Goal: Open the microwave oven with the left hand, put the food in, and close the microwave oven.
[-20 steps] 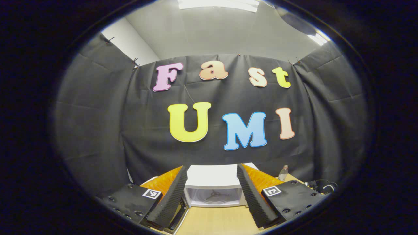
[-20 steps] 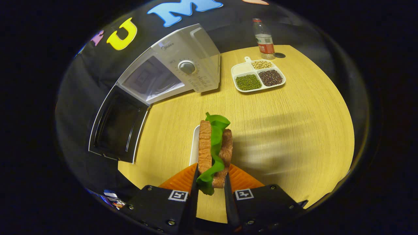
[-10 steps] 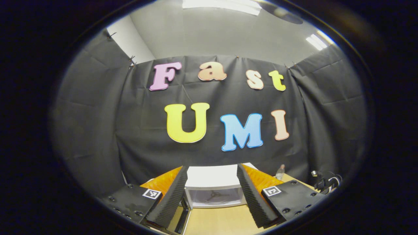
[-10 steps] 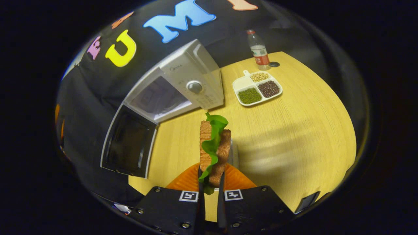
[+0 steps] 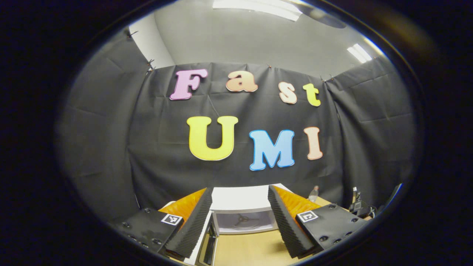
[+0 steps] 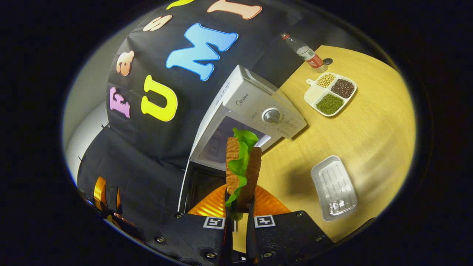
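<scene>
One microwave (image 6: 255,111) stands on the round wooden table (image 6: 373,136), its door (image 6: 199,184) swung wide open toward 7 o'clock in the right gripper view, the cavity mouth bare and facing the held food. One sandwich (image 6: 242,166), two brown slabs with a green leaf between them, sits upright in the right gripper (image 6: 236,218), whose two fingers press on its lower end from both sides. The sandwich's top reaches across the lower edge of the oven opening as seen from here; whether it is inside yet I cannot tell.

On the table I count one empty white tray (image 6: 334,188) at 4 o'clock, near the table edge, one divided dish (image 6: 330,94) with three kinds of beans and a pale fourth section at 2 o'clock, and one plastic bottle (image 6: 305,53) at 1 o'clock by the far rim, a small dark cap (image 6: 327,61) just beside it. A broad stretch of bare wood lies between oven, dish and tray.

In the left gripper view the left gripper (image 5: 240,218) has its two ridged fingers spread well apart with nothing between them, pointing at the open cavity (image 5: 244,221) at 6 o'clock; the door edge (image 5: 208,247) shows low at 7 o'clock
</scene>
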Demonstrator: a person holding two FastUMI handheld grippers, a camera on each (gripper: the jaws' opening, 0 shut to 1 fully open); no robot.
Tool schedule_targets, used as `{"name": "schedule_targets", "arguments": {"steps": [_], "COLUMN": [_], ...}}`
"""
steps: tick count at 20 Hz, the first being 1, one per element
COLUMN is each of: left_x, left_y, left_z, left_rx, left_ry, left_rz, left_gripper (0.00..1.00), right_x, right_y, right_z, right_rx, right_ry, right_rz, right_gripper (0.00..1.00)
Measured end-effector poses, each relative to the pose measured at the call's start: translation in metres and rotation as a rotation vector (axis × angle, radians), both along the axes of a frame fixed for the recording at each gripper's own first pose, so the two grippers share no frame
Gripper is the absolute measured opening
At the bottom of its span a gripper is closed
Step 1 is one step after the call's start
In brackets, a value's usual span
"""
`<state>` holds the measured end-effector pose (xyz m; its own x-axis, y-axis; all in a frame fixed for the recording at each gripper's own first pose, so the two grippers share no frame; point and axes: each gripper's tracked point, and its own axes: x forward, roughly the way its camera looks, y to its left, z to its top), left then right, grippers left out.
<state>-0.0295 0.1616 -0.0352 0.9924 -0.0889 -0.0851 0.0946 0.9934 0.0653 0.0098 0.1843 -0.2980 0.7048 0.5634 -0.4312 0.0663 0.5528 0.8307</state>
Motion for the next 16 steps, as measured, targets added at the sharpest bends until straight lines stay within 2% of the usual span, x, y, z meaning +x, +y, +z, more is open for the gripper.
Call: {"name": "schedule_targets", "arguments": {"steps": [1, 5, 6, 9, 13, 14, 16], "left_x": [-0.001, -0.004, -0.004, -0.009, -0.014, -0.018, -0.025], "left_y": [0.005, 0.026, 0.032, 0.047, 0.075, 0.082, 0.095], "left_z": [-0.001, -0.004, -0.007, -0.006, -0.014, -0.016, -0.021], "left_rx": [0.006, 0.003, -0.002, 0.003, 0.037, 0.04, 0.032], "left_ry": [0.003, 0.006, 0.014, 0.012, 0.035, 0.036, 0.045], "left_rz": [0.003, 0.019, 0.024, 0.027, 0.052, 0.065, 0.096], "left_gripper": [0.91, 0.91, 1.0, 1.0, 0.98, 1.0, 0.97], "right_x": [0.009, 0.045, 0.05, 0.073, 0.111, 0.121, 0.143], "right_y": [0.008, 0.046, 0.056, 0.08, 0.114, 0.122, 0.136], "right_z": [-0.001, -0.022, -0.03, -0.045, -0.053, -0.054, -0.058], "right_rx": [0.02, 0.083, 0.097, 0.101, 0.164, 0.17, 0.195], "right_ry": [-0.008, 0.011, 0.029, 0.036, 0.035, 0.029, 0.023], "right_rz": [-0.022, -0.119, -0.132, -0.162, -0.221, -0.242, -0.297], "right_gripper": [0.15, 0.15, 0.15, 0.15, 0.15, 0.14, 0.14]}}
